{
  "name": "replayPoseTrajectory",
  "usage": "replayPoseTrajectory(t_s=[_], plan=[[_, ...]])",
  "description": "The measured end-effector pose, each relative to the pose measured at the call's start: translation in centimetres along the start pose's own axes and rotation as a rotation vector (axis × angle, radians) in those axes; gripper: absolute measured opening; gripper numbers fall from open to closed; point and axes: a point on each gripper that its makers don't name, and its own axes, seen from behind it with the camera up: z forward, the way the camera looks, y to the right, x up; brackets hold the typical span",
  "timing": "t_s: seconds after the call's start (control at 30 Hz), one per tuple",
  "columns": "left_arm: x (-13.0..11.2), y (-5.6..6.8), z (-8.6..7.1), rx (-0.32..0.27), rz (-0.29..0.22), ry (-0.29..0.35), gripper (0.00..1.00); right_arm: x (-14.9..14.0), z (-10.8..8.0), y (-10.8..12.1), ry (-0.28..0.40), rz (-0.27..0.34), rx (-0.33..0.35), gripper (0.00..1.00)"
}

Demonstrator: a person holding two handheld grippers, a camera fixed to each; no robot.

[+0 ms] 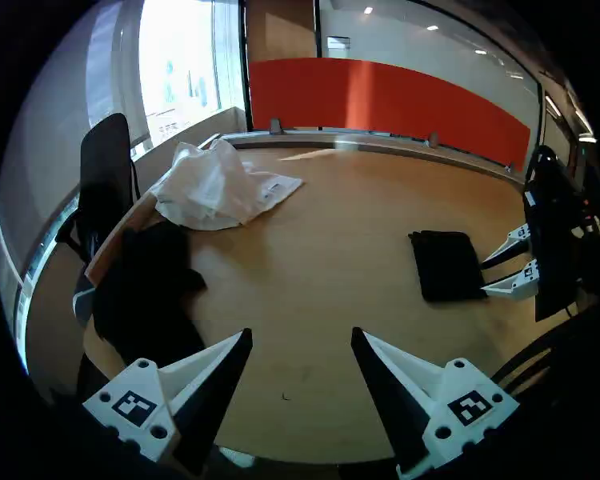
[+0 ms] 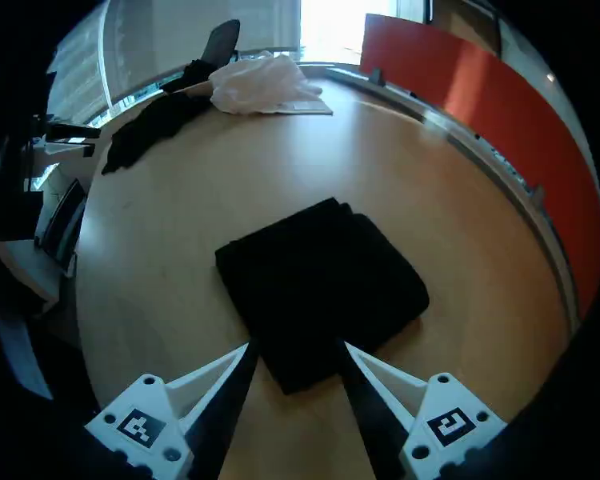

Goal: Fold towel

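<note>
Wooden table (image 2: 476,264) holds folded towel (image 2: 320,288), seemingly touching fingertips of right gripper (image 2: 296,348).

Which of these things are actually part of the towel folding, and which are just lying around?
In the job: folded black towel, right tongs at its near edge, left tongs.
Lying about, for now: crumpled white cloth, crumpled black cloth, chair.

The towel (image 2: 320,292) is plain black, the table (image 2: 164,216) pale wood. A crumpled cloth (image 1: 212,188) is white, a clothing heap (image 1: 144,288) black, the wall panel (image 1: 380,100) orange-red. The left gripper (image 1: 301,331) and right gripper (image 2: 298,346) are white with black jaws and black-and-white markers.
</note>
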Motion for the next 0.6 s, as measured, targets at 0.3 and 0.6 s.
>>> replayPoseTrajectory(t_s=[0.3,0.6], plan=[[-0.1,0.1,0.1,-0.002,0.002,-0.004,0.92,-2.4,0.0,-0.1,-0.032,0.022,-0.018,0.73],[-0.3,0.2,0.2,-0.005,0.002,-0.006,0.92,-3.6,0.1,-0.3,-0.048,0.057,-0.028,0.67]])
